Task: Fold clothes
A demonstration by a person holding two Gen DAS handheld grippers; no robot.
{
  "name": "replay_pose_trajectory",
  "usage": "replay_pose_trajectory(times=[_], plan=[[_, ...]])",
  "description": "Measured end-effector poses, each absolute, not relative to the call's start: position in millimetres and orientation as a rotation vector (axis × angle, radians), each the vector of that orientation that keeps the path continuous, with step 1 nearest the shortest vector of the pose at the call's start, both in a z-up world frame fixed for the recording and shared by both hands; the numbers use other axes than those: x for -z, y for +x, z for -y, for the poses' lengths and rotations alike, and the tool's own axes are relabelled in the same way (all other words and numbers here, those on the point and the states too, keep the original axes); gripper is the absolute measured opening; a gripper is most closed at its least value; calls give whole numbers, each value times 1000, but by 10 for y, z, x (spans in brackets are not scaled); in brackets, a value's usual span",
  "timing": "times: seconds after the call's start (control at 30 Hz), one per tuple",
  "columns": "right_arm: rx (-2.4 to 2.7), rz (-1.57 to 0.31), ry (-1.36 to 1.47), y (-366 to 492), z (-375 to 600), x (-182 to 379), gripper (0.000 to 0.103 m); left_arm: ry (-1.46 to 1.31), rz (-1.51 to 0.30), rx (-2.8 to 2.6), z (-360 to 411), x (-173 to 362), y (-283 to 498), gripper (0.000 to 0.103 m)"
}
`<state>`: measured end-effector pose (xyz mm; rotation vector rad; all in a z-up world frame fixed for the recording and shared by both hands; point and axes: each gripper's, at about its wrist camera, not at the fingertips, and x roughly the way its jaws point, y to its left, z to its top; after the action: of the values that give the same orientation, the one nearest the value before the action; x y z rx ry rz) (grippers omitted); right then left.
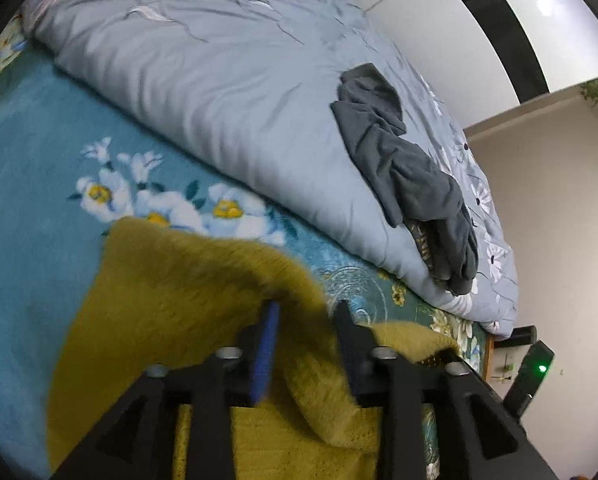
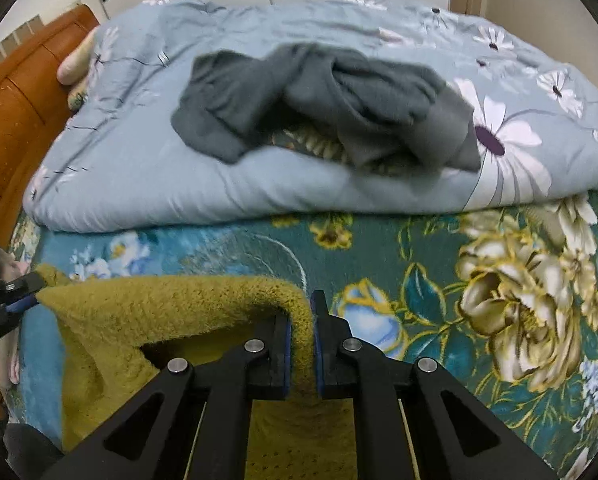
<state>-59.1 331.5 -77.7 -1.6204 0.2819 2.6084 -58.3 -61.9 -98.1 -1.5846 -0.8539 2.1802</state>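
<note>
Slippage worries us most: the mustard fleece garment (image 2: 171, 312) is thick and fluffy, and our right gripper (image 2: 301, 316) pinches only a narrow ridge of its edge between blue pads, so a tug could pull the pile free and drop that corner. The jaws there are closed on the fabric. Our left gripper (image 1: 305, 320) stands with its jaws visibly apart; fleece lies between and over them, and we cannot tell whether it is truly clamped. In the right view that gripper does seem to hold the garment's far corner, with the top edge stretched between both tools. Uneven pull would skew any fold. The garment hangs just above the teal floral blanket (image 2: 419, 260) on the bed. Farther off, a grey garment (image 2: 323, 100) lies crumpled on the pale blue duvet (image 1: 203, 92), well apart from both grippers.
</note>
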Motion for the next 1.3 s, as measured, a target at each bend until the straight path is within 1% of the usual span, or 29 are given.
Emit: replay_pose_trajectory(times=[0.03,0.07,0.1,0.2,0.23,0.27,0.33,0.47,0.53,0.67,0.73,0.83,0.9,1.17,1.2,1.23,1.27,1.3], plan=[[-2606,-279,-1618,-593,-3333,771,25,-1564,869,-2179,660,961,-541,46],[-2606,-276,-1614,-593,-3350,758,41,-1544,884,-2177,702,941,-499,48],[-2606,-272,-1610,-593,-3367,746,45,-1530,887,-2183,748,927,-439,51],[-2666,-240,-1559,-504,-3397,600,47,-1503,875,-2218,895,904,-234,54],[-2681,-216,-1543,-443,-3403,570,47,-1511,874,-2231,954,942,-157,55],[-2693,-192,-1528,-380,-3410,547,49,-1522,876,-2242,1016,994,-76,55],[-2711,-171,-1489,-244,-3452,503,51,-1557,917,-2245,1142,1134,74,55],[-2725,-205,-1383,52,-3620,423,52,-1597,1028,-2205,1304,1388,283,55],[-2707,-291,-1361,184,-3742,370,53,-1612,1079,-2184,1368,1503,373,55],[-2626,-225,-1505,314,-3708,563,53,-1587,1086,-2175,1378,1507,414,56],[-2576,-282,-1601,394,-3696,785,53,-1571,1085,-2172,1378,1499,428,56],[-2508,-476,-1665,505,-3744,1076,53,-1585,1086,-2167,1393,1520,456,59],[-2478,-610,-1662,561,-3790,1223,53,-1606,1133,-2141,1442,1579,476,59],[-2376,-1093,-1448,471,-4172,1413,53,-1584,1215,-2130,1544,1615,485,60],[-2361,-1155,-1438,438,-4187,1414,51,-1581,1225,-2129,1556,1619,486,60],[-2345,-1216,-1427,404,-4202,1416,42,-1578,1234,-2128,1568,1622,487,60],[-2346,-1228,-1424,370,-4192,1395,30,-1574,1244,-2127,1580,1626,488,60],[-2357,-1196,-1429,327,-4154,1344,27,-1571,1253,-2126,1592,1629,488,60]])
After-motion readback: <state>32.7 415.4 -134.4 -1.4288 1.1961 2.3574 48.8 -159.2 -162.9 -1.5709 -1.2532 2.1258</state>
